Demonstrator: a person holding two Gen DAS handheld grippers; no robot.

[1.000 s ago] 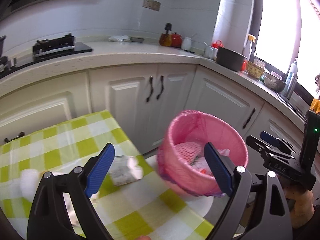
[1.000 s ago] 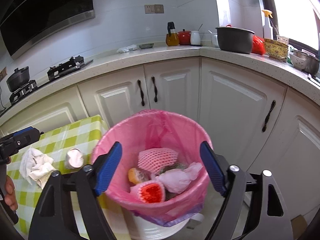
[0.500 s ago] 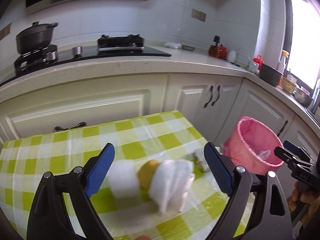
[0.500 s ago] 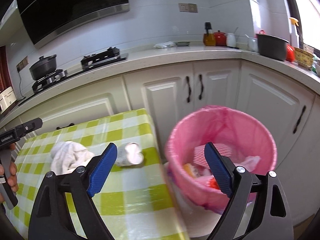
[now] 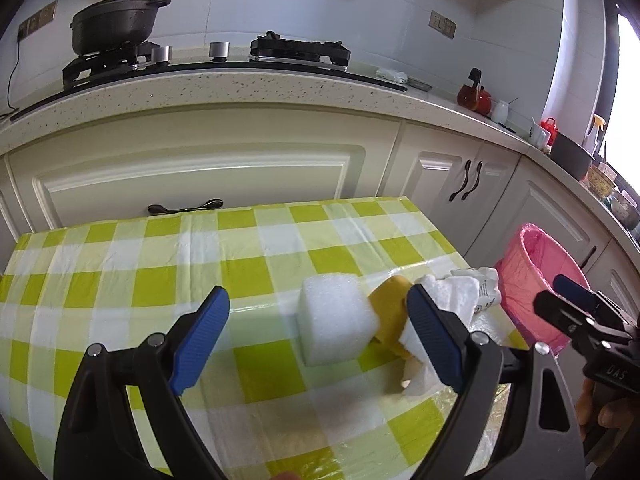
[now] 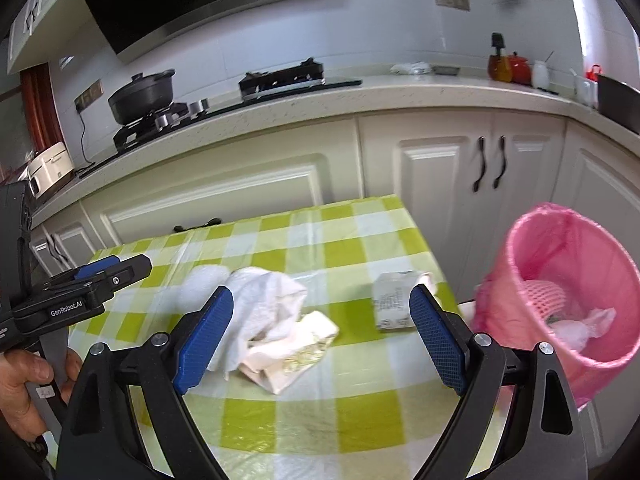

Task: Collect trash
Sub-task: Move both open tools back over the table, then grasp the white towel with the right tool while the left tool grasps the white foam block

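Note:
A white foam block (image 5: 336,320) lies on the green-checked table (image 5: 160,264), with a yellow peel (image 5: 390,322) and a crumpled white tissue (image 5: 452,296) to its right. In the right wrist view the tissue (image 6: 268,300) covers a cream wrapper (image 6: 296,352), and a small crushed carton (image 6: 394,300) lies near the table's right edge. The pink bin (image 6: 568,300) stands right of the table and holds a pink foam net and other trash. My left gripper (image 5: 318,340) is open and empty above the table. My right gripper (image 6: 320,336) is open and empty above the tissue pile.
White kitchen cabinets (image 5: 200,176) run behind the table under a speckled counter (image 5: 240,88) with a gas stove and a black pot (image 5: 116,20). Jars and a red kettle (image 5: 474,96) stand at the counter's right. The table's right edge borders the bin (image 5: 536,280).
Both grippers swung left, away from the bin and over the table. The foam block, peel and tissue now sit close in front of the left gripper. Both stayed open.

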